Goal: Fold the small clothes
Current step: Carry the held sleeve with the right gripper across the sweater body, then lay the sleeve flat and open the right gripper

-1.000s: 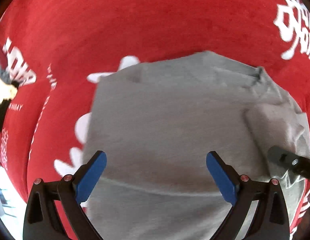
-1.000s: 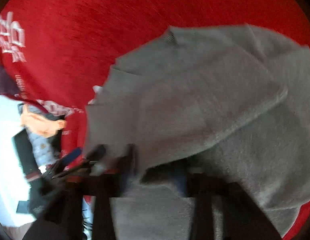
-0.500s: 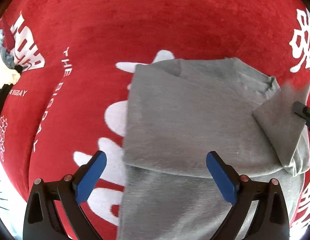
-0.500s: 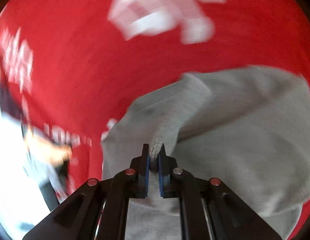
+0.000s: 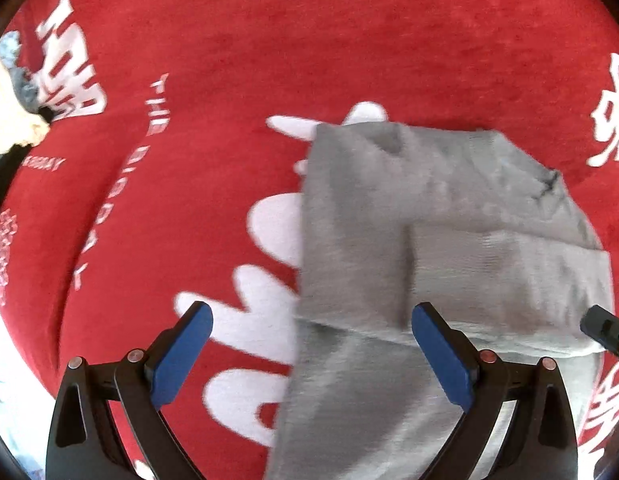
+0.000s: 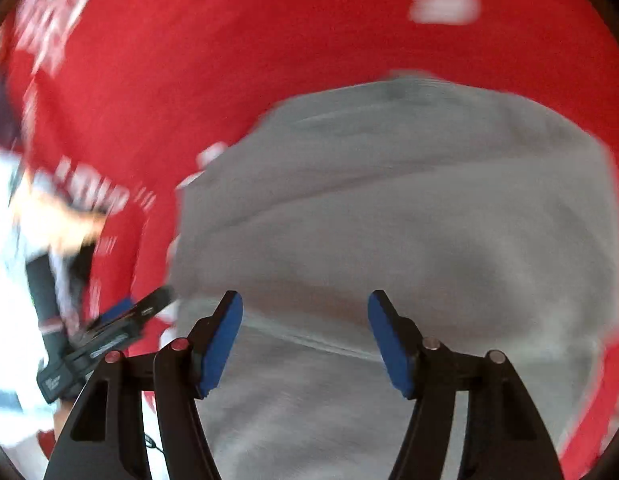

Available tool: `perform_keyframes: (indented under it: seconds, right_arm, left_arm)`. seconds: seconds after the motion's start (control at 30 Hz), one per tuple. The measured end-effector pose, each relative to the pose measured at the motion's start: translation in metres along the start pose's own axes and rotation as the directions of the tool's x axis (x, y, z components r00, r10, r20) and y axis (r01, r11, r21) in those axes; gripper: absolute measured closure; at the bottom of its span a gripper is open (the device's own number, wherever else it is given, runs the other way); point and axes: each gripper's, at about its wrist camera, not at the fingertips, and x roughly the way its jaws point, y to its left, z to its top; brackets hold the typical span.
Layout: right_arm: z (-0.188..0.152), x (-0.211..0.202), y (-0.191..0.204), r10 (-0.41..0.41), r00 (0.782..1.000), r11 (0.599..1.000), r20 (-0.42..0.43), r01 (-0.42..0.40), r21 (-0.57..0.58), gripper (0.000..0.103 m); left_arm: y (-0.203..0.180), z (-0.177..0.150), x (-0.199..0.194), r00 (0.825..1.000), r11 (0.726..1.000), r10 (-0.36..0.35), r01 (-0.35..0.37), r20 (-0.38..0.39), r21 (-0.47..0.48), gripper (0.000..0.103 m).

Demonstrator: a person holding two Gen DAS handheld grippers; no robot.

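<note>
garment (image 5: 429, 248) folded | left edge straight | red cloth (image 5: 269, 40) open beyond

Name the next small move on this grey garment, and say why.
Probably bring the open left gripper down onto the grey garment's left edge to fold it inward. The right gripper, jaws just opened, holds nothing, and its fold already lies flat on that side.

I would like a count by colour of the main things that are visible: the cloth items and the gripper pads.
Grey: 1, the folded grey garment
Red: 1, the red cloth with white print under it
Blue: 4, two pads on the left gripper and two on the right gripper, both open with nothing between them
Total: 6
A blurred pile at the left edge is left out.
</note>
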Motion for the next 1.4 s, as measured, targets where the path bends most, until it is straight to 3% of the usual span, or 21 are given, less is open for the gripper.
perform_keyframes:
  seconds: [0.1,0.23,0.33,0.4,0.47,0.6,0.67,0.73,0.87,1.0,1.4]
  right_arm:
    - [-0.011,-0.043,-0.073,-0.054,0.996,0.973,0.074,0.036,0.229,0.033]
    - [-0.033,-0.068,-0.143,-0.066,0.993,0.879,0.102,0.009,0.477,0.038]
    - [-0.035,-0.062,-0.176,-0.016,0.994,0.814,0.11,-0.05,0.578,0.064]
    - [-0.032,-0.055,-0.185,0.003,0.993,0.795,0.119,-0.074,0.602,0.093]
    - [-0.029,-0.055,-0.188,-0.017,0.993,0.8,0.119,-0.058,0.597,0.095]
    - [-0.028,-0.06,-0.19,-0.068,0.991,0.848,0.116,-0.003,0.529,0.095]
    - [-0.031,-0.06,-0.193,-0.049,0.992,0.86,0.117,-0.017,0.509,0.095]
    - [-0.03,-0.065,-0.184,-0.062,0.992,0.886,0.109,0.005,0.463,0.093]
    - [-0.032,-0.069,-0.165,-0.098,0.993,0.926,0.066,0.067,0.371,0.082]
    - [-0.039,-0.073,-0.148,-0.091,0.995,0.939,0.045,0.071,0.337,0.063]
    - [-0.065,-0.08,-0.116,-0.108,0.994,0.957,-0.024,0.11,0.268,0.053]
  left_arm:
    - [-0.023,0.005,-0.002,0.999,0.998,-0.04,0.039,0.025,0.046,0.003]
    - [-0.055,0.009,0.006,0.998,0.994,-0.062,0.06,0.016,0.095,0.003]
    - [-0.074,0.012,0.013,0.998,0.992,-0.057,0.056,0.004,0.111,0.003]
    - [-0.082,0.013,0.014,0.999,0.992,-0.05,0.049,0.007,0.115,0.003]
    - [-0.086,0.012,0.019,1.0,0.993,-0.021,0.022,-0.004,0.119,0.003]
    - [-0.083,0.006,0.042,0.996,0.986,0.057,-0.045,-0.075,0.158,0.002]
    - [-0.077,0.004,0.039,0.997,0.992,0.029,-0.021,-0.068,0.128,0.002]
    - [-0.078,0.004,0.037,0.997,0.989,0.047,-0.037,-0.065,0.142,0.002]
    - [-0.083,0.0,0.033,0.996,0.986,0.058,-0.047,-0.067,0.158,0.002]
    - [-0.088,-0.003,0.024,0.996,0.987,0.052,-0.04,-0.074,0.158,0.002]
    - [-0.1,-0.023,-0.003,0.995,0.974,0.036,-0.014,-0.096,0.224,0.002]
